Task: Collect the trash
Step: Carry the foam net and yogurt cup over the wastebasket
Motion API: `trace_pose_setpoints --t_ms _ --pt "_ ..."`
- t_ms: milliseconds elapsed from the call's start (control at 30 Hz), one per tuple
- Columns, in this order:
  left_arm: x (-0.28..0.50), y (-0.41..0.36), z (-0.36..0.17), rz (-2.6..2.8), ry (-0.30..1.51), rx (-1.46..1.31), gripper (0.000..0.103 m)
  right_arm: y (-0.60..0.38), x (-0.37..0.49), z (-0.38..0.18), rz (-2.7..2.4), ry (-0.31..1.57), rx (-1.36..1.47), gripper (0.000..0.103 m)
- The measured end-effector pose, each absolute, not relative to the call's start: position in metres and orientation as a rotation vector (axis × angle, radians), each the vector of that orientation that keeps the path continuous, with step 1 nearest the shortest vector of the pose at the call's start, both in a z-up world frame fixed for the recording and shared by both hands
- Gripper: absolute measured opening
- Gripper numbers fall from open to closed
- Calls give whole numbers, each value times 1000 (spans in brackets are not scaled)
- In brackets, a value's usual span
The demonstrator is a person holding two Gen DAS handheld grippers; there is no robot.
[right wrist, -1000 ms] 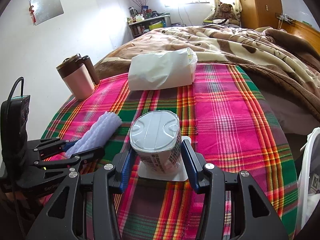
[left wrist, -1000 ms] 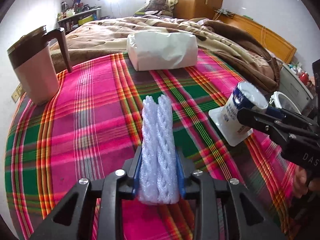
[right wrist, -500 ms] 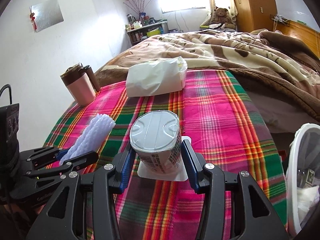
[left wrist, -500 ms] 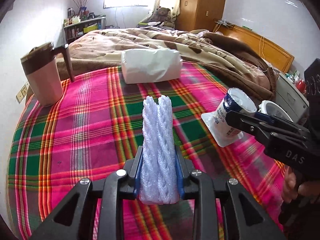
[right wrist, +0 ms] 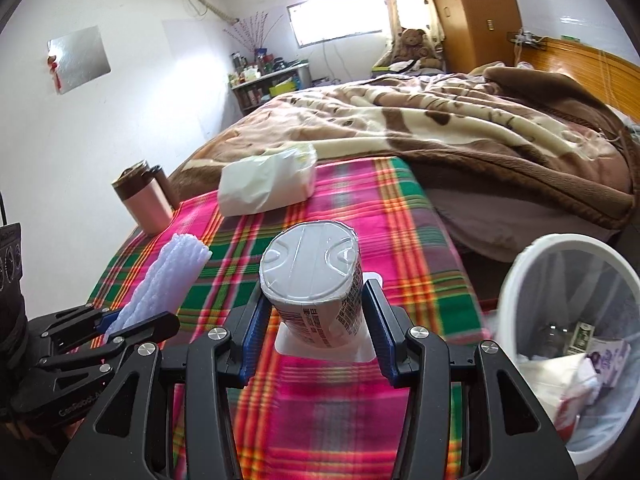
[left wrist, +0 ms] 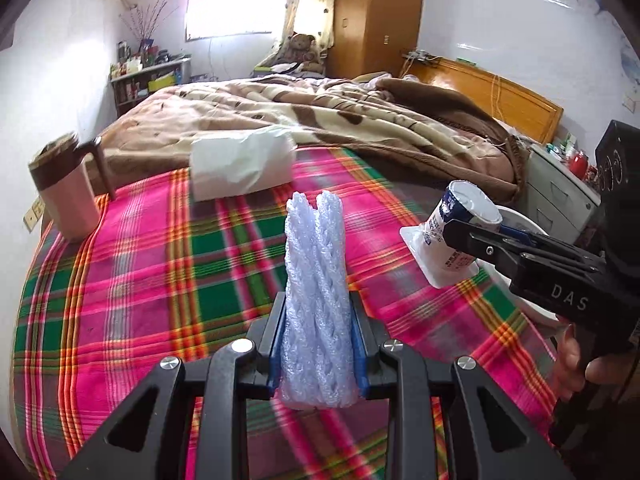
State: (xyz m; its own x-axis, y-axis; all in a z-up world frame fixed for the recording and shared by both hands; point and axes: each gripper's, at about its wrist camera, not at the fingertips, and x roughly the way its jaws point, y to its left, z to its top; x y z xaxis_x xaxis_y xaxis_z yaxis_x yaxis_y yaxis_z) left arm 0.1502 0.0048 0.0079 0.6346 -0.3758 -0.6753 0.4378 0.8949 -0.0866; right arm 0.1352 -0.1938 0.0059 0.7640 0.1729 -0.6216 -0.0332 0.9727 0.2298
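Left gripper [left wrist: 318, 354] squeezes light, springy foam netting [left wrist: 315, 280] at its base; right gripper [right wrist: 314, 330] clamps thin-walled, probably empty cup [right wrist: 314, 280] mid-body, bin [right wrist: 520, 272] at three o'clock.

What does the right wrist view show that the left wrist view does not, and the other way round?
Only the right wrist view: the inside of the white bin, with trash in it, and a silver sheet on the wall.

Only the left wrist view: a white cabinet by the bed and the hand holding the right gripper.

Both: the foam net in the left gripper, the cup in the right gripper, the mug, the white bag and the plaid cloth.
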Motion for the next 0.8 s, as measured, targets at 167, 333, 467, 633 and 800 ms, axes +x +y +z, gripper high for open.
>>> trace_pose_setpoints --t_ms 167,333,467,633,800 --pt "142 -19 13 -495 727 103 29 -216 128 7 65 684 228 48" --pt "137 -46 20 -532 708 121 29 -240 119 9 12 667 240 48" --pt "134 -69 22 -563 705 123 29 -260 112 10 -20 660 257 48" --pt "131 -100 25 -617 699 126 29 -285 105 13 -69 651 269 48" --pt "131 -131 26 -663 703 131 29 -311 98 15 -122 644 289 48"
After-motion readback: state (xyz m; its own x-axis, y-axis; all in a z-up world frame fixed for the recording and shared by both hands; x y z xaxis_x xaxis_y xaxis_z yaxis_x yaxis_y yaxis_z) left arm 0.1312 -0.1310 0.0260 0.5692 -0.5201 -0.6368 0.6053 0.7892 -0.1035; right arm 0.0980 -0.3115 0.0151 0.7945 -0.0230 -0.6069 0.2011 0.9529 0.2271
